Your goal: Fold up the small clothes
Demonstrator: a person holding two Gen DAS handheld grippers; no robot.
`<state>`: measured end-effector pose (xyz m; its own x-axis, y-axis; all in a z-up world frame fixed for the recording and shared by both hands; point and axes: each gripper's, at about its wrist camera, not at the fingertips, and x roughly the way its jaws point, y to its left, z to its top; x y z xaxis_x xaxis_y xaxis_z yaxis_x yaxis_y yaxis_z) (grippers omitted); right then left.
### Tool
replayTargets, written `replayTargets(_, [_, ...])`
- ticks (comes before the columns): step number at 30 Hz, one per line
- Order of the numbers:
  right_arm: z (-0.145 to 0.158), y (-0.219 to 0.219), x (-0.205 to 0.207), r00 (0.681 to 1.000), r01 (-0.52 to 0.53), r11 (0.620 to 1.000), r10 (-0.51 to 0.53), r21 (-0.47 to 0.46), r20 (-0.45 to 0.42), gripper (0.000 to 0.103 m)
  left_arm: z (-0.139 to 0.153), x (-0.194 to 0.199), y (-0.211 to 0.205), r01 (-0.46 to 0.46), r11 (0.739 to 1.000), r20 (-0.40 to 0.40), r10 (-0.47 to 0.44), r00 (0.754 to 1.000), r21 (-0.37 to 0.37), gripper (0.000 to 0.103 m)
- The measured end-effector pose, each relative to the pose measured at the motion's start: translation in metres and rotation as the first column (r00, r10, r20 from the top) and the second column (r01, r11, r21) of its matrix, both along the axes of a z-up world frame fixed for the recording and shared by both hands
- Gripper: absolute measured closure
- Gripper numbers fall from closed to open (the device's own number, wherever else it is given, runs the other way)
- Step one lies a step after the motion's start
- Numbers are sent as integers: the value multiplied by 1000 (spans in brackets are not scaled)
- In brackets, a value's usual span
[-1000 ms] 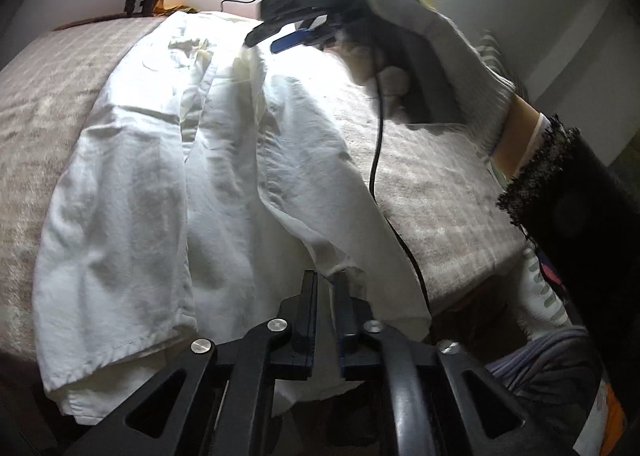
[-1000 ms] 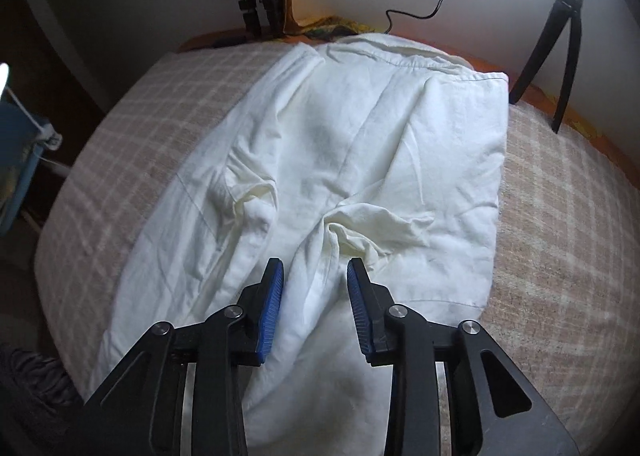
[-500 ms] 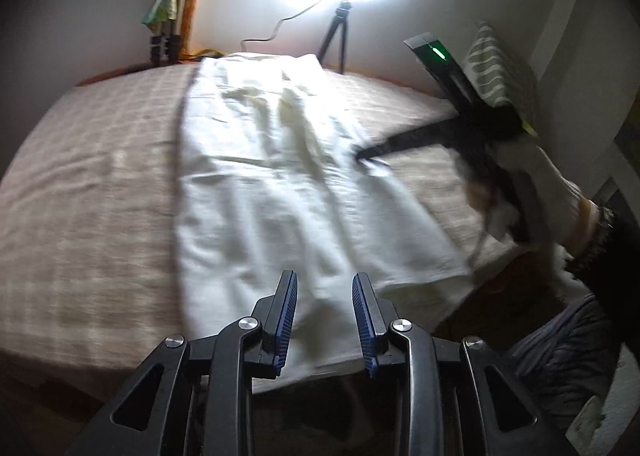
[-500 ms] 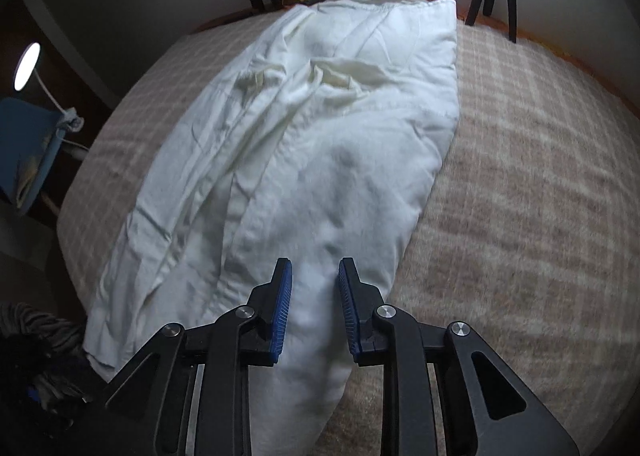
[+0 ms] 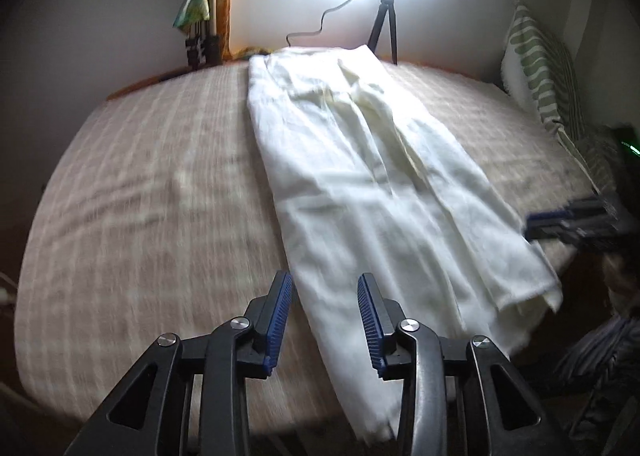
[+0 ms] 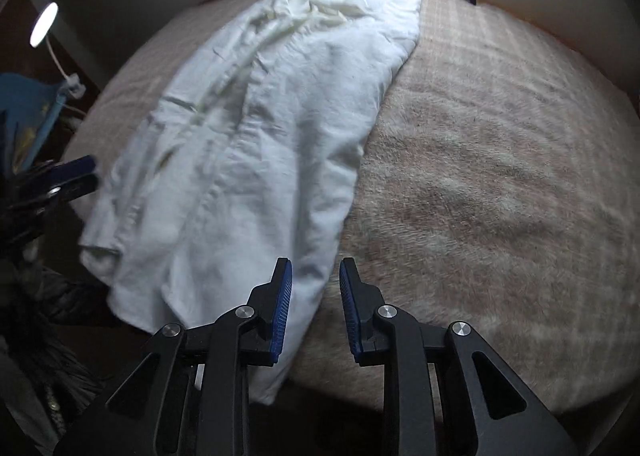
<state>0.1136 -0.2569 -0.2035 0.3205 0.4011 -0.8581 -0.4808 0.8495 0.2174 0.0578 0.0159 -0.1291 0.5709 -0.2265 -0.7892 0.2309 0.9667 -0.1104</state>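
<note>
Left wrist view: we see the white garment (image 5: 360,183) lying lengthwise on the checked bedspread (image 5: 140,195), its near end draped over the bed's front edge.
Left gripper (image 5: 324,320): jaws apart and opening, nothing between the pads; we hover above the garment's near left border.
Right gripper (image 6: 314,312): jaws apart with a narrow gap, empty; the garment's right edge lies beneath them, not pinched.
Garment state: we judge it folded once along its length, with wrinkles near the far end.
Risk, slippage: the overhanging end may drag the cloth off the bed if we lift unevenly.
Risk, layers: a shallow pinch may catch only the top layer, and the fold would then open.
Risk, misalignment: grippers set at unequal depths would skew the next fold.
Risk, surroundings: tripod (image 5: 384,27) and cable (image 5: 320,21) stand just beyond the far end; a long sweep could snag them.
Writing, brands, labels: none legible in either view.
</note>
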Motion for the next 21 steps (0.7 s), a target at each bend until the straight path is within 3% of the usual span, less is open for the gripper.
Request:
replayTargets(4, [13, -1, -1, 998, 28, 995, -33, 97, 45, 80, -2, 37, 0, 31, 998, -28, -33, 999, -53, 77])
replayTargets(8, [8, 6, 4, 998, 41, 994, -46, 105, 50, 80, -23, 52, -8, 54, 997, -84, -57, 995, -46, 79])
replayTargets(10, [3, 6, 5, 998, 37, 996, -41, 81, 46, 80, -36, 43, -12, 73, 997, -101, -74, 992, -12, 79])
replayTargets(15, [-11, -3, -10, 1000, 31, 998, -31, 51, -4, 80, -39, 6, -15, 112, 990, -53, -108, 993, 87, 76])
replayTargets(19, [-14, -8, -21, 1000, 9, 999, -9, 40, -1, 79, -35, -22, -13, 106, 989, -52, -101, 994, 107, 74])
replayTargets(21, [-12, -15, -24, 1000, 26, 998, -26, 63, -3, 77, -31, -30, -11, 91, 990, -55, -85, 995, 105, 67])
